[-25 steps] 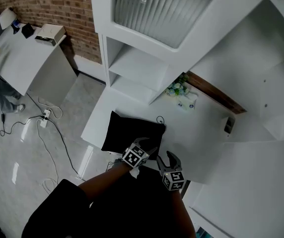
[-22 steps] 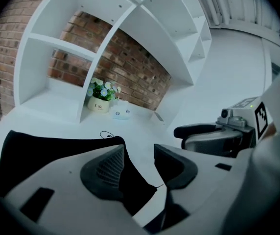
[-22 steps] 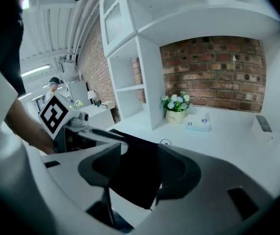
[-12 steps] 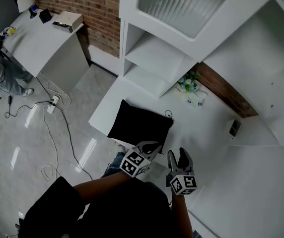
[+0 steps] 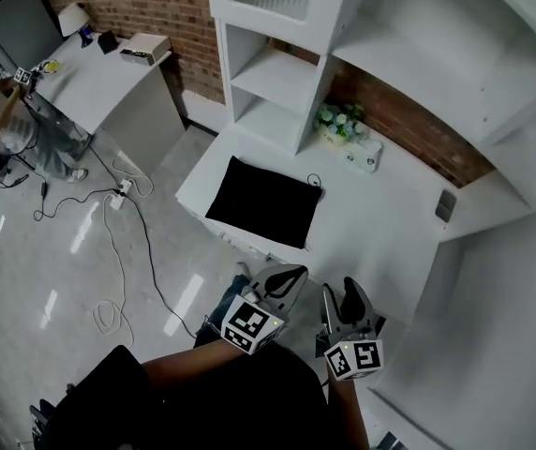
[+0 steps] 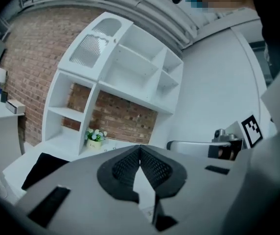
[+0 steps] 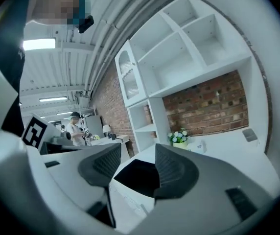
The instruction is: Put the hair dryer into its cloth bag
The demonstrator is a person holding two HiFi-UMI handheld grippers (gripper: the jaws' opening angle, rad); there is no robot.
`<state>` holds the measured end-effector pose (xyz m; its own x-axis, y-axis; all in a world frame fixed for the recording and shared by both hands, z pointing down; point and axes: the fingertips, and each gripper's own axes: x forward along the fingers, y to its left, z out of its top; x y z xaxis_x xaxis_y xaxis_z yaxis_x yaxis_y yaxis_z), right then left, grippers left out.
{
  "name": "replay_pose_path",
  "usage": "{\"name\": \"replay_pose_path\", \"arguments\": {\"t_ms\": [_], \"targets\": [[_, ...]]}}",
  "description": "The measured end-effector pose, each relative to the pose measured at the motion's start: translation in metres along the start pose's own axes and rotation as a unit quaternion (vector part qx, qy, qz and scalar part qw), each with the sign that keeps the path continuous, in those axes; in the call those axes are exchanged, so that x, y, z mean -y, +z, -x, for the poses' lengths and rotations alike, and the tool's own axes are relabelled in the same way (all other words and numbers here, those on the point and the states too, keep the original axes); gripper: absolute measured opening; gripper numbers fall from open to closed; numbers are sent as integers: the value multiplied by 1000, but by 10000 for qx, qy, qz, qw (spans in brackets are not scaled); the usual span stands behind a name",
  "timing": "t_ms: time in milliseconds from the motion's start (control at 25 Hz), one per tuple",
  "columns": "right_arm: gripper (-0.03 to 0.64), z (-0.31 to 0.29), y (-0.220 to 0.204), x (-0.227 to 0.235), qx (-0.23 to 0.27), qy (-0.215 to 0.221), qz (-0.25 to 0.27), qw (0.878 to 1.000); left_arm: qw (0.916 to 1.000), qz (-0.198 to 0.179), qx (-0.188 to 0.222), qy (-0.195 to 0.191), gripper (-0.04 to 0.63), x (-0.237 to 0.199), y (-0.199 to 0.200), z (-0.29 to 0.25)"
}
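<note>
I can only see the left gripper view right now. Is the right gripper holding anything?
Observer: No. The right gripper is open, and its own view shows nothing between its jaws.
Operator: How is the bag lying?
Observer: The head view shows the whole black cloth bag lying flat on the white counter, with the right gripper well short of it.
Operator: And the hair dryer?
Observer: No view shows a hair dryer out in the open. A thin loop of cord sticks out at the bag's far right corner.

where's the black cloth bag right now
In the head view the black cloth bag lies flat at the left of the white counter, by the open shelves, left of the flower pot.
</note>
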<state>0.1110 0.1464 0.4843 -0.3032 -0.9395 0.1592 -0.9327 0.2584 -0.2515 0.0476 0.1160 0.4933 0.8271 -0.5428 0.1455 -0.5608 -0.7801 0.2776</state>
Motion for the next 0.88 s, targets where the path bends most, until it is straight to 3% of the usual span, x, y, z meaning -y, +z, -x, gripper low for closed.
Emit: {"name": "replay_pose_path", "arguments": {"t_ms": [240,360,440,560,880], "targets": [[228,77,-8,-25,156,102,66,9998,9982,-140,455,372,18,83,-13,53],[182,111,-19,-53,82,365,-88,9993,9977,-305,350,494,18,114,-27,80],[113,131,-22,-69,133,442,-19,9989,9969,-385,284,632,17,126,-34,97],[42,156,-20,-82,374,328,24,9988,9955,-447,316,779,18,139,-37,117],[31,184,-22,-114,433,-297,588,9969,9929,-763,551,729,18,162,-31,155]]}}
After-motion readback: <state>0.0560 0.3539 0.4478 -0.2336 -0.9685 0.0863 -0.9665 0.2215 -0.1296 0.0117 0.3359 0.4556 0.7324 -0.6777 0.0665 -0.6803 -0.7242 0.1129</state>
